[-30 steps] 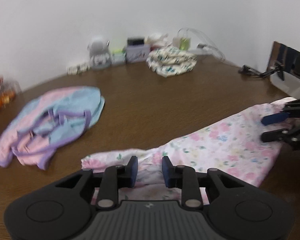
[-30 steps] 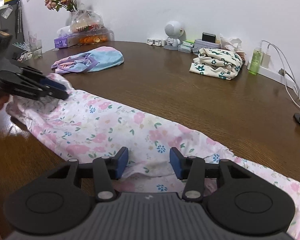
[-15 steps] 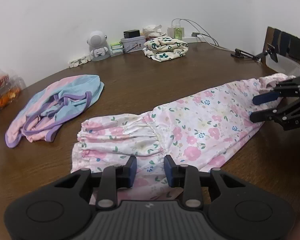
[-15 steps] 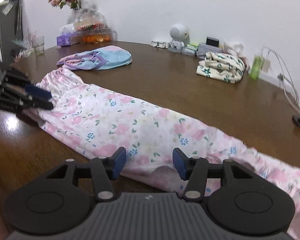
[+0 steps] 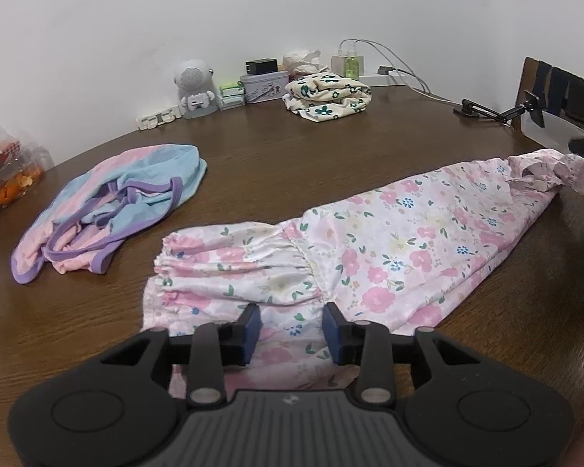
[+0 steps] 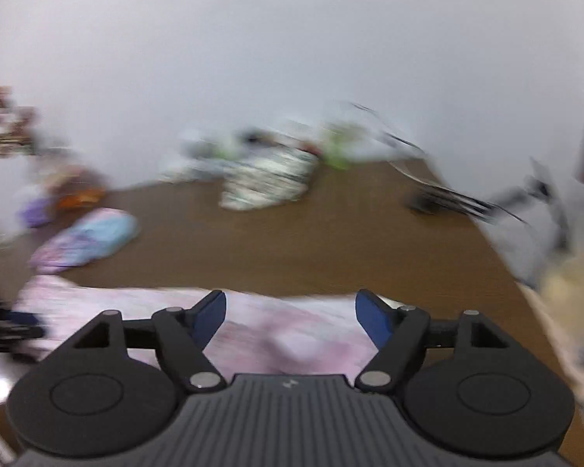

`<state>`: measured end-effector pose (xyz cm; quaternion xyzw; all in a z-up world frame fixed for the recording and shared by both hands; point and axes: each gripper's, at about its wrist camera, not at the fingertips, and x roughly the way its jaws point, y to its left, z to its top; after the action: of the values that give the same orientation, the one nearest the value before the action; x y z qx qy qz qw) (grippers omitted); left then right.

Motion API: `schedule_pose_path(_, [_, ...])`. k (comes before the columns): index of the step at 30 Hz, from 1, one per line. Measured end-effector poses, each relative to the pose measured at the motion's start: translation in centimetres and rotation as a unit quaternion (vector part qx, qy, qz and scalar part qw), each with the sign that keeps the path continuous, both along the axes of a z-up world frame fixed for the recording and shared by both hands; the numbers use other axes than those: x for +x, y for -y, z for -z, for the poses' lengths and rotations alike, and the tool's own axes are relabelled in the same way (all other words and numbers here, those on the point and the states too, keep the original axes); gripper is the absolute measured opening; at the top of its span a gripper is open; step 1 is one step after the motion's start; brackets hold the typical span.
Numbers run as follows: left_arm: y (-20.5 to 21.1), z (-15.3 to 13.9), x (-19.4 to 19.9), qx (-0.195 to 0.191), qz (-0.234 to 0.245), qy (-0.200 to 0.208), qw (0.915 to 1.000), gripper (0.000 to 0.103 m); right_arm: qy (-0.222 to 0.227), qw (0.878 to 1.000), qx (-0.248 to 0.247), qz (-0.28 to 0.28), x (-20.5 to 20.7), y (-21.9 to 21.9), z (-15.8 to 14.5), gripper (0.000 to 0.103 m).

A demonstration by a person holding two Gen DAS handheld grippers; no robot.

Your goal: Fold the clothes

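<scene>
The pink floral garment (image 5: 389, 249) in front of you lies stretched in a long band across the brown wooden table (image 5: 276, 171), running from just under your left gripper (image 5: 292, 329) away to the far right edge. It is pale pink with larger pink blossoms, small blue flowers and green leaves scattered over it. Near your left gripper the cloth bunches into a gathered, ruffled band whose pleats run across the fabric; past that it lies fairly flat, then narrows and ends in a crumpled, twisted knot of cloth at the table's right side. Your left gripper's jaws are opening, with the near hem of the garment lying between and under the blue pads (image 5: 253, 327), which do not press on it. Your right gripper (image 6: 291, 313) shows in a heavily blurred view; its jaws are opening too and stand wide apart, with a pink smear of the garment below them and nothing pinched between the blue pads. Well apart to the left lies a crumpled blue and pink top with purple trim (image 5: 109, 206). A folded cream cloth with dark green flowers (image 5: 327, 95) sits near the wall, beside a small white robot figure (image 5: 194, 87) and a tin box (image 5: 262, 85).
</scene>
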<state>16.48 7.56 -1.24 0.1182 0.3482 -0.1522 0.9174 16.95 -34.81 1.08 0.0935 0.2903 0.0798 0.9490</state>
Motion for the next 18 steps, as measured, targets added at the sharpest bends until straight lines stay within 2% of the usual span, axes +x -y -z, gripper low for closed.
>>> schedule_pose_path(1, [0.2, -0.4, 0.0, 0.001, -0.002, 0.005, 1.0000, 0.048, -0.021, 0.999, 0.020, 0.018, 0.4, 1.1, 0.6, 0.077])
schedule_pose_path(3, [0.5, -1.3, -0.1, -0.001, -0.008, 0.019, 0.9998, 0.074, -0.051, 0.996, 0.062, 0.035, 1.1, 2.7, 1.4, 0.080])
schedule_pose_path(5, [1.2, -2.5, -0.2, -0.007, -0.003, 0.041, 0.9991, 0.080, -0.068, 0.992, 0.097, 0.044, 1.7, 3.7, 2.0, 0.090])
schedule_pose_path(6, [1.6, -2.9, -0.2, -0.008, 0.004, 0.047, 0.9988, 0.081, -0.073, 0.991, 0.106, 0.045, 2.0, 3.9, 2.1, 0.093])
schedule_pose_path(10, [3.6, -3.6, 0.1, -0.012, 0.040, 0.059, 0.9974, 0.081, -0.087, 0.989, 0.113, 0.042, 2.8, 3.6, 2.6, 0.093])
schedule_pose_path(12, [4.5, -3.4, 0.4, -0.016, 0.056, 0.055, 0.9968, 0.081, -0.096, 0.987, 0.122, 0.040, 3.4, 3.8, 3.2, 0.087])
schedule_pose_path(13, [4.9, -3.2, 0.6, -0.020, 0.060, 0.052, 0.9967, 0.080, -0.099, 0.986, 0.131, 0.041, 3.6, 3.9, 3.5, 0.080])
schedule_pose_path(16, [6.0, -2.8, 1.1, -0.030, 0.072, 0.041, 0.9961, 0.071, -0.100, 0.980, 0.164, 0.050, 3.4, 4.7, 4.3, 0.076])
schedule_pose_path(18, [6.8, -2.6, 1.6, -0.036, 0.084, 0.035, 0.9952, 0.061, -0.091, 0.979, 0.175, 0.058, 3.1, 5.0, 4.6, 0.075])
